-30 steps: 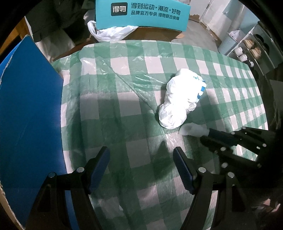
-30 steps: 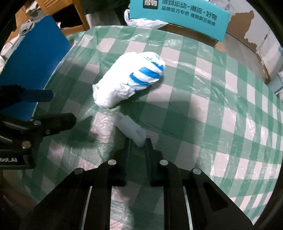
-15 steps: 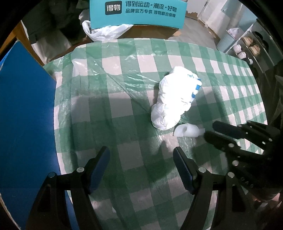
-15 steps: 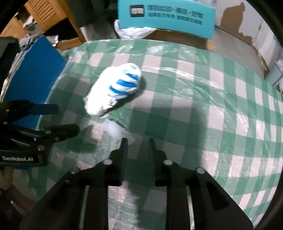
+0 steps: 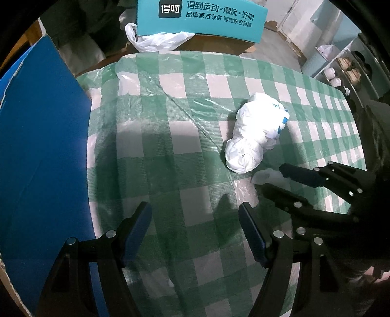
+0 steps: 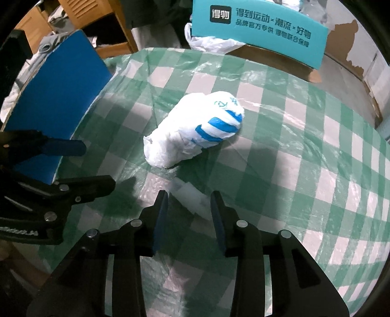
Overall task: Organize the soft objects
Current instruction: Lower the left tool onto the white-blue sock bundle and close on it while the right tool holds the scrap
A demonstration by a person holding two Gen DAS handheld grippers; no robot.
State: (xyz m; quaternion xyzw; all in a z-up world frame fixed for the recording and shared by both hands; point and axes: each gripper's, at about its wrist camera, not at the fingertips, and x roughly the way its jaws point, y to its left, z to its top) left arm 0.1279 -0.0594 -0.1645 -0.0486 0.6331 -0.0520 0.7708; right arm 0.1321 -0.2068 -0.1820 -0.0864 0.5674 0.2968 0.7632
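Observation:
A crumpled white bundle with blue stripes (image 5: 253, 136) (image 6: 192, 136) lies on the green-checked tablecloth (image 5: 175, 170) (image 6: 304, 146). Just in front of it sits a small white soft piece (image 6: 187, 195) (image 5: 264, 175). My right gripper (image 6: 189, 202) (image 5: 273, 176) straddles that piece; its jaws are opening and the pads stand clear of it. To the left of both objects, my left gripper (image 5: 195, 209) (image 6: 95, 165) hovers over bare cloth, wide open and holding nothing.
A blue board (image 5: 41, 146) (image 6: 61, 97) runs along the table's left side. A teal printed box (image 5: 202, 17) (image 6: 258, 29) and a white plastic bag (image 5: 156, 41) stand behind the table. Wooden furniture (image 6: 97, 26) is at the back left.
The right gripper was shut on the small white piece; its jaws have since parted and the piece rests on the cloth between them. The left gripper stays open in place.

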